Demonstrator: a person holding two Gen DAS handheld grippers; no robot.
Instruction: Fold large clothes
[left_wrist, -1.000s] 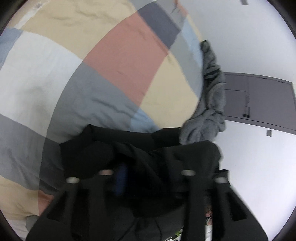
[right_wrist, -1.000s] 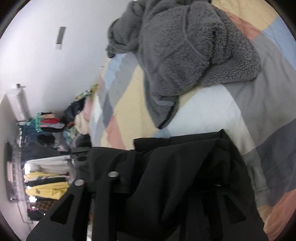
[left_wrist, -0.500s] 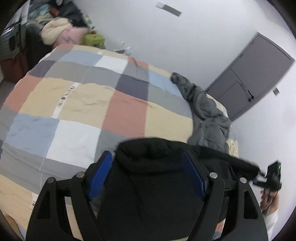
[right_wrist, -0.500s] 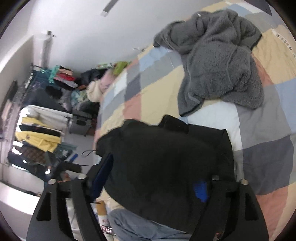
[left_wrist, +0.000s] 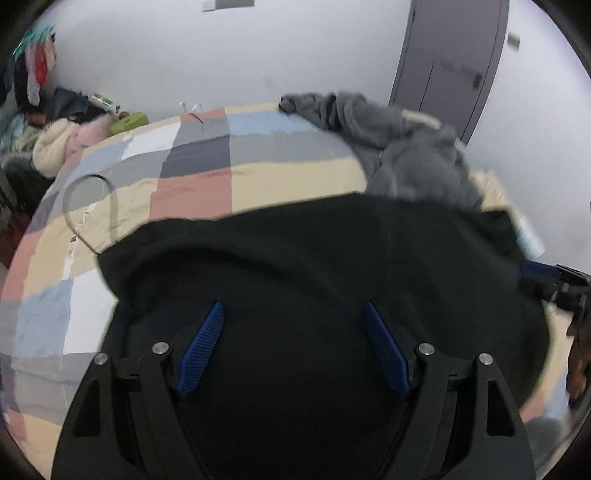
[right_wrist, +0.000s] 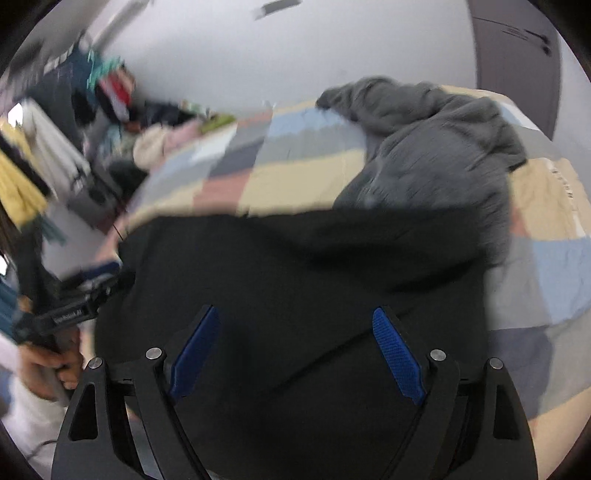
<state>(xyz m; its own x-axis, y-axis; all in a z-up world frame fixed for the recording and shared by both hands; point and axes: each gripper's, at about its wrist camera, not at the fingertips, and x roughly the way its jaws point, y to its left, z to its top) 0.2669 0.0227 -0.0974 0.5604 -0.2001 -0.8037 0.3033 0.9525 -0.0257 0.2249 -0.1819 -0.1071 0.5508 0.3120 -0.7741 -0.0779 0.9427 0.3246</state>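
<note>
In the left wrist view, the bed (left_wrist: 258, 181) with its checked cover takes the middle of the picture, and all other things can be placed from it. On the far right part of the bed lies a crumpled grey fleece (left_wrist: 402, 147); behind that corner of the bed is a grey door (left_wrist: 454, 62) in the white wall. Past the far left corner of the bed there is a heap of clothes (left_wrist: 55, 144), and a thin dark hanger (left_wrist: 92, 206) lies on the left part of the cover. The black garment (left_wrist: 314, 280) lies spread on the near edge of the bed, with its long side going from left to right across the view, and it hides the near part of the cover. The left gripper (left_wrist: 293, 343) is above it with the blue pads (left_wrist: 201, 347) wide apart and nothing between them. The right gripper (left_wrist: 554, 284) shows at the right end of the garment. In the right wrist view, the fleece (right_wrist: 432, 147) touches the far edge of the garment (right_wrist: 295, 295) on the bed (right_wrist: 546, 266). Left of the bed hangs a rack of clothes (right_wrist: 48, 147), blurred. The right gripper (right_wrist: 295, 350) also has its jaws released over the cloth, and the left gripper (right_wrist: 70, 310) is held at the left end of the garment.
</note>
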